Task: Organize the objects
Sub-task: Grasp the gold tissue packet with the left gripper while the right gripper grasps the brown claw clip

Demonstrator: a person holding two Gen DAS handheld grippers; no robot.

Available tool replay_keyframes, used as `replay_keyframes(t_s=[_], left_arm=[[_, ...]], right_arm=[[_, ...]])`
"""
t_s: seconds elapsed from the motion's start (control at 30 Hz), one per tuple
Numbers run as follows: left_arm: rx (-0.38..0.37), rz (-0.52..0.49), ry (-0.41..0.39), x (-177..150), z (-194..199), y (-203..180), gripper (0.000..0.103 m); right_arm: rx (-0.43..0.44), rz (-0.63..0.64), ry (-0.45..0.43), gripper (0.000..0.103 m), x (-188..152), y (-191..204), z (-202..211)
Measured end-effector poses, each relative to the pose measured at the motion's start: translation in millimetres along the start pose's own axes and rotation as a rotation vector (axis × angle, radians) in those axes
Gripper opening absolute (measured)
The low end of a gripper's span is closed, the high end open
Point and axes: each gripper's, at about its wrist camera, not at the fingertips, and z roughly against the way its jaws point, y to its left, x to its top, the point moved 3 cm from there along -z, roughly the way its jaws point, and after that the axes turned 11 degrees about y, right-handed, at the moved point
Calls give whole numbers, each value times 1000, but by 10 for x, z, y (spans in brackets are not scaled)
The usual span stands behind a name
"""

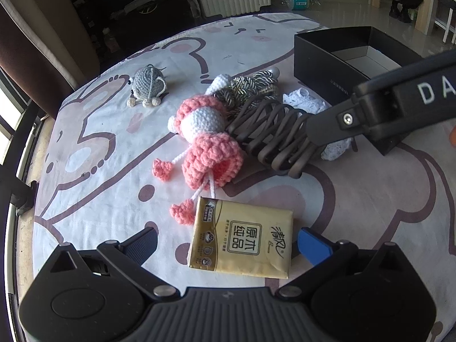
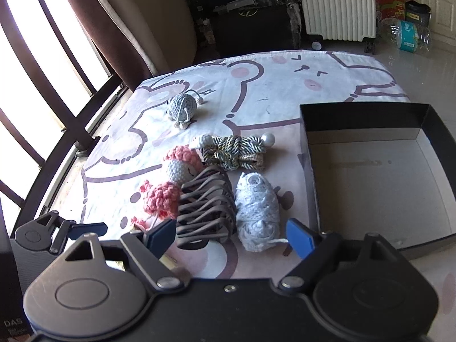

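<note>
A: Nearest thing, left view?
B: Tissue pack (image 1: pixel 242 238) flat on the cartoon-print counter (image 1: pixel 356 199), between the wide-apart jaws of the left gripper (image 1: pixel 228 245), untouched.
A: Right gripper (image 2: pixel 232 235)?
B: Jaws wide, nothing gripped; brown cord bundle (image 2: pixel 205 208) and white lace roll (image 2: pixel 256 213) sit between them.
A: Rest?
B: Pink crochet doll (image 1: pixel 205 139) beside the cord, grey crochet toy (image 2: pixel 182 108) further back, black box (image 2: pixel 370 176) open at right.

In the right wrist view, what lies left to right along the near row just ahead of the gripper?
Pink crochet doll → grey cord bundle → white lace roll → black open box.
</note>
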Motion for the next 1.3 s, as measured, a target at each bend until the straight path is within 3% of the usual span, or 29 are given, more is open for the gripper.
replay_keyframes(t_s=[0.23, 0.43, 0.8, 0.93, 1.17, 1.3], left_arm=[[21, -18, -15, -30, -51, -25, 102], [-7, -28, -8, -40, -78, -35, 94], [-39, -32, 2, -50, -92, -33, 76], [-51, -30, 13, -65, -95, 0, 75], [-74, 24, 25, -77, -66, 154, 75], [-90, 74, 30, -84, -44, 259, 75]], right_arm=[[116, -120, 81, 67, -44, -96, -184], [139, -197, 59, 61, -17, -158, -163], [235, -191, 77, 36, -16, -56, -186], [266, -222, 93, 33, -3, -46, -272], [230, -243, 43, 28, 39, -69, -295], [155, -159, -27, 15, 71, -7, -233]])
